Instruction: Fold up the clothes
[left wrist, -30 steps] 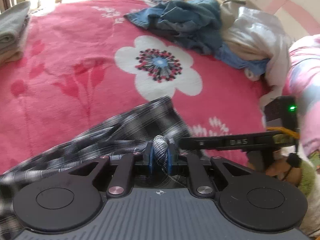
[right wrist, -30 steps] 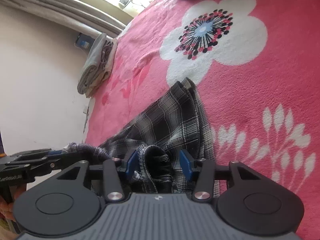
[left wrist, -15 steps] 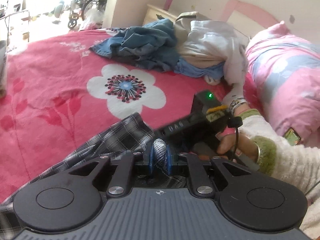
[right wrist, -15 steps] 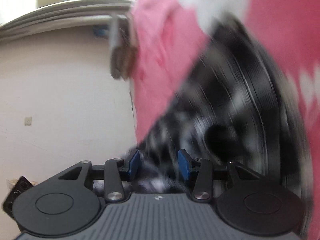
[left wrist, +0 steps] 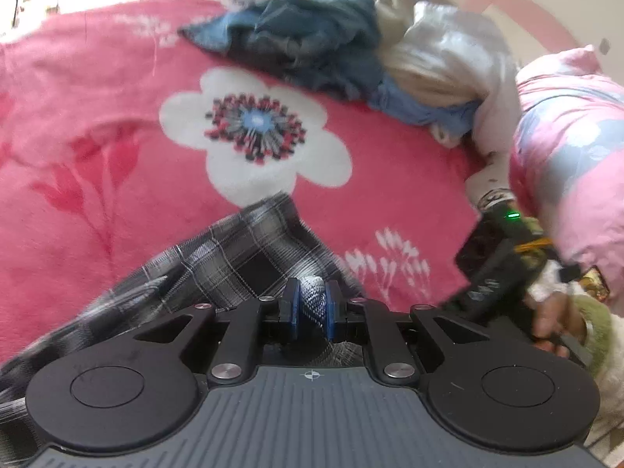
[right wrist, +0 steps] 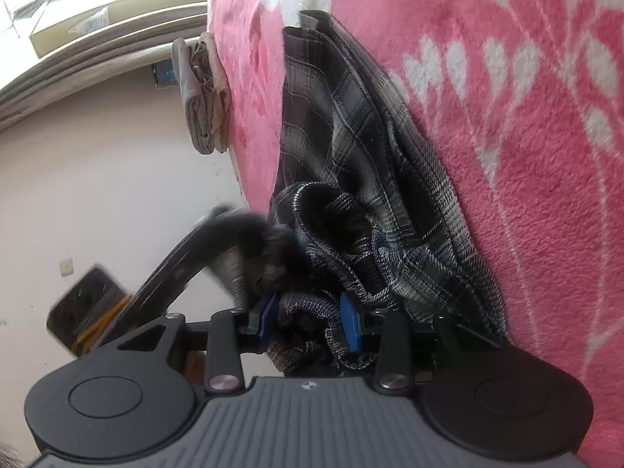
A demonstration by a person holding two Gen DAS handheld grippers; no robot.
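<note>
Left wrist view: your left hand-held gripper [left wrist: 314, 306] is clamped tight on a rolled fold of the plaid garment [left wrist: 249, 257] — blue pads [left wrist: 293, 308] pressed on the cloth from both sides. The rest of the garment trails down and left over the pink flowered blanket [left wrist: 97, 124] on the bed. At right you can see your right hand [left wrist: 553, 319], in a fuzzy cream and green sleeve [left wrist: 596, 335], holding the other tool; its body has a lit green LED and some pale lettering, too blurred to read. Behind: a heap of blue denim clothes [left wrist: 304, 46] touching a cream/white garment [left wrist: 448, 62], and a pink and grey quilt [left wrist: 565, 148] at far right.

Right wrist view: your right hand-held gripper [right wrist: 308, 321] has a bunched edge of the same plaid garment [right wrist: 351, 148] between its blue pads [right wrist: 350, 323], w/ the jaws closing; both pads look to be touching the fabric. The garment lies stretched along the blanket [right wrist: 526, 156], away from the tool. The left tool [right wrist: 187, 257] comes in blurred from the left, just beside the bunch. A folded grey-beige stack [right wrist: 202, 93] sits at the bed's far edge, well apart. No brand or label is legible in either view — only small crosshair marks on the tool bodies.
</note>
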